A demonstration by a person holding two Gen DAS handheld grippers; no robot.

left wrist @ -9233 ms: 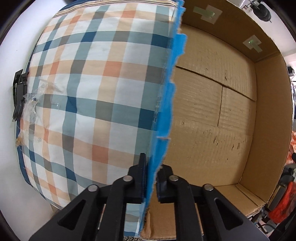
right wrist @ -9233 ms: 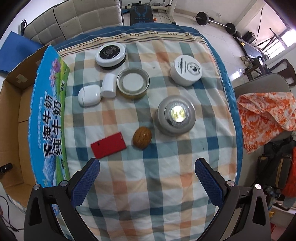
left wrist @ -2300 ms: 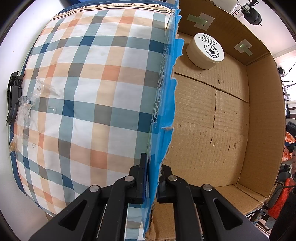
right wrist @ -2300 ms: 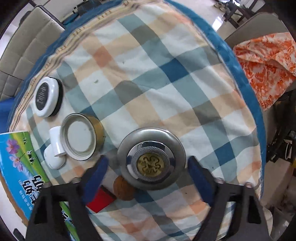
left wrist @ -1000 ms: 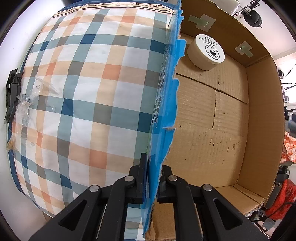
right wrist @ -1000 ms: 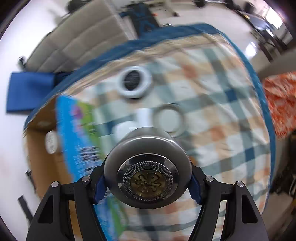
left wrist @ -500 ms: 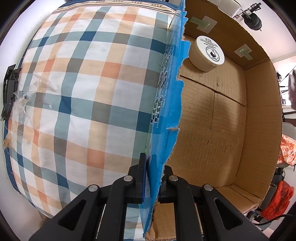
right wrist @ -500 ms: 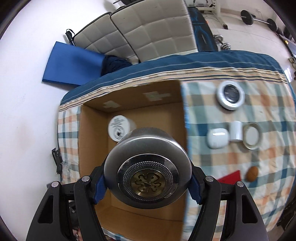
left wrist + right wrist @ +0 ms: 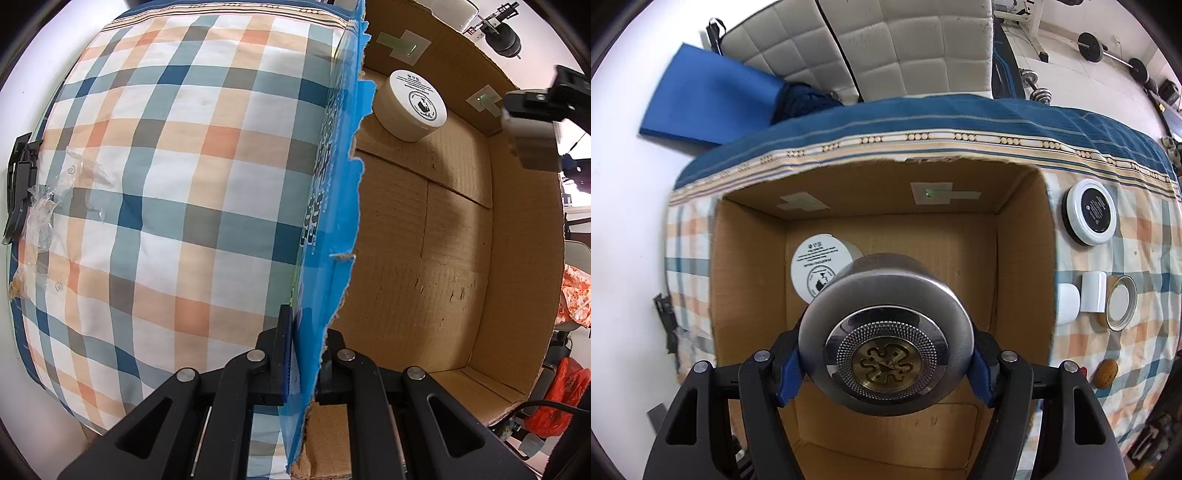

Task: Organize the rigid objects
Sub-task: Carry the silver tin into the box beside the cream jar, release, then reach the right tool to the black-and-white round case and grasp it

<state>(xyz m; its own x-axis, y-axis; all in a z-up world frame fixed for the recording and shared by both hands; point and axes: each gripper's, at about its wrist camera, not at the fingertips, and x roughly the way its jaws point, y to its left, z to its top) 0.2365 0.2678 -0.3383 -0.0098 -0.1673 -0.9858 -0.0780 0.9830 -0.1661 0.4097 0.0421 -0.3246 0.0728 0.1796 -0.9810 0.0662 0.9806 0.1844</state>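
Observation:
My right gripper [image 9: 884, 363] is shut on a round silver tin [image 9: 886, 332] with a gold emblem and holds it above the open cardboard box [image 9: 1023, 266]. A white round jar [image 9: 816, 269] stands in the box's far left corner; it also shows in the left wrist view [image 9: 410, 105]. My left gripper [image 9: 306, 362] is shut on the box's blue printed side wall [image 9: 332, 206]. The right gripper and tin appear blurred at the upper right of the left wrist view [image 9: 532, 122].
On the checked cloth [image 9: 1145, 251] right of the box lie a white-rimmed black disc [image 9: 1091, 212], two small white cases [image 9: 1080, 295], a tin lid [image 9: 1121, 302] and a walnut [image 9: 1106, 373]. A black clip [image 9: 18, 184] and clear plastic [image 9: 44, 206] sit at the cloth's left edge.
My right gripper lifted the silver tin off the cloth and carried it left over the box. It is lower over the box than half a second ago. The left gripper keeps its hold.

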